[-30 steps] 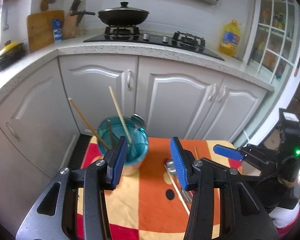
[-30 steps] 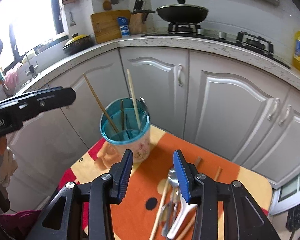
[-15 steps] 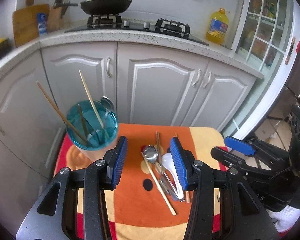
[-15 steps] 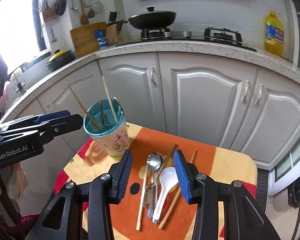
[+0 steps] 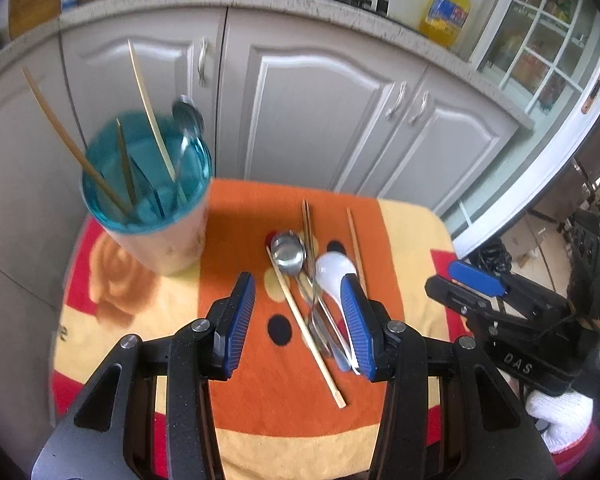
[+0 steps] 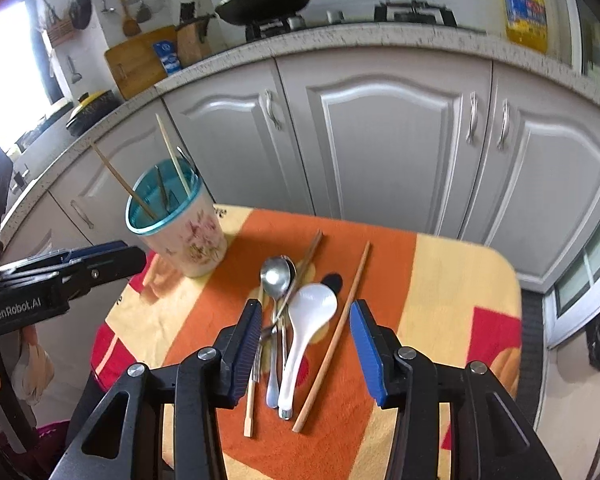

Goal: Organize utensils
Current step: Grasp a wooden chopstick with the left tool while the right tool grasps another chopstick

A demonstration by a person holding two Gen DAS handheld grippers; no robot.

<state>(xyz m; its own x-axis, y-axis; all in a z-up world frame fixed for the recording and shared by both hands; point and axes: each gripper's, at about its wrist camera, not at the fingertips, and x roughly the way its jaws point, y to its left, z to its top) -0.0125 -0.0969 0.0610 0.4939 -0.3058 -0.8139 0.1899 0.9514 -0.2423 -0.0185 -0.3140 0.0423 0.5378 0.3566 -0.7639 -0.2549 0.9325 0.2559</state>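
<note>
Our left gripper (image 5: 298, 322) hangs with jaws apart and empty. Our right gripper (image 6: 306, 350) has jaws opening, nothing clamped, above spoons (image 6: 306, 320) and chopsticks (image 6: 334, 340) lying beside the cup (image 6: 188, 240) on the tabletop (image 6: 452, 280)

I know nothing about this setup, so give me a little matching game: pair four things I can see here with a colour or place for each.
Things:
1. cup
2. ladle-style spoon
3. metal spoon
4. oil bottle

Descriptions:
A. yellow, on the counter
B. white, lying on the cloth
C. blue inside, holding chopsticks
D. shiny, lying left of the white one

Pairs: 1-C, 2-B, 3-D, 4-A
</note>
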